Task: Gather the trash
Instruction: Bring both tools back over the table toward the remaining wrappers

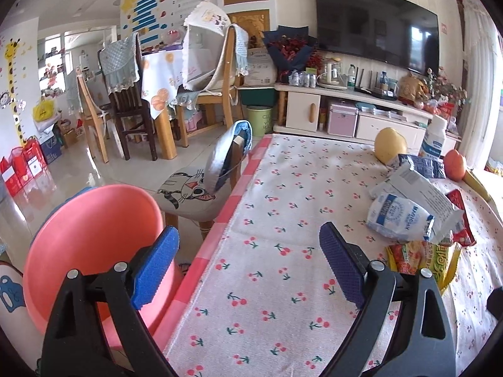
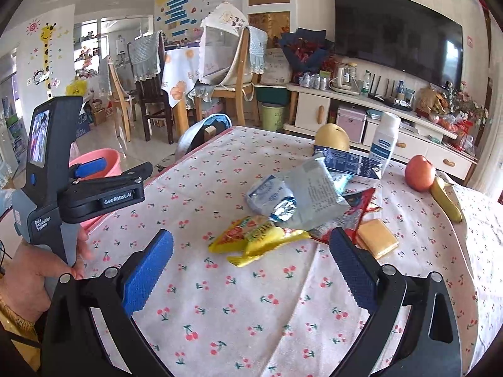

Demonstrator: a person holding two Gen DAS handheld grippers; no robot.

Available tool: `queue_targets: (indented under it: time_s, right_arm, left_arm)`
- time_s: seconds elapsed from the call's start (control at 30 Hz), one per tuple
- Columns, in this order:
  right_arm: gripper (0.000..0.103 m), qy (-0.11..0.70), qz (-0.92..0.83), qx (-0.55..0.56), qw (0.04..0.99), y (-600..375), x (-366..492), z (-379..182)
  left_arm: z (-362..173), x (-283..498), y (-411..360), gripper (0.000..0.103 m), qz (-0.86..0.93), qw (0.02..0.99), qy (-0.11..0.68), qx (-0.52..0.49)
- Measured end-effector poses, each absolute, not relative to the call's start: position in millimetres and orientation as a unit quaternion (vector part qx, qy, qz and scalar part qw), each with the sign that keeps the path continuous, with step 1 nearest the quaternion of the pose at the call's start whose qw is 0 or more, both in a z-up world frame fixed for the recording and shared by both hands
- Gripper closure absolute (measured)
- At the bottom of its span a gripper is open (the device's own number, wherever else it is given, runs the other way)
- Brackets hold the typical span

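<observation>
Right wrist view: right gripper [image 2: 251, 270] wide, empty, just short of yellow wrapper [image 2: 261, 238], best pinched at its flat near edge, clear of pouch [image 2: 311, 194]; left gripper [image 1: 250, 265] wide, empty beside pink bin [image 1: 91, 245].

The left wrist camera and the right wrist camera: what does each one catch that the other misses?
Only the left wrist view shows the cat-print stool beside the table, and looks down into the pink bin.

Only the right wrist view shows the banana, the yellow square packet, and the person's hand holding the left gripper.

Both show the cherry-print tablecloth, the wrapper pile, the yellow pear, the apple and the TV.
</observation>
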State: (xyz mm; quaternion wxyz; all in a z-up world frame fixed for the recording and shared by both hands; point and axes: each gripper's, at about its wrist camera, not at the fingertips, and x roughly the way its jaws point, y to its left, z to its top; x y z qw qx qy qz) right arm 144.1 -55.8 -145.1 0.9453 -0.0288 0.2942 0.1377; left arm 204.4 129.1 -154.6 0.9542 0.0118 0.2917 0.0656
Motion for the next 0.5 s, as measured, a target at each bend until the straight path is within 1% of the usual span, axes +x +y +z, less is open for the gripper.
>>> queue_targets:
  time_s: [0.2,0.5]
  right_arm:
    - [0.005,0.293,0.124,-0.03,0.948,-80.4,143.0,-144.1]
    - [0.005,0.308,0.095,0.012,0.947,-134.8,148.4,-141.8]
  left_arm:
    - [-156.6,206.1,108.1,0.011,0.046,0.952,0.301,0.021]
    - [-149.6,199.5,93.4,0.011,-0.047,0.952,0.301,-0.039]
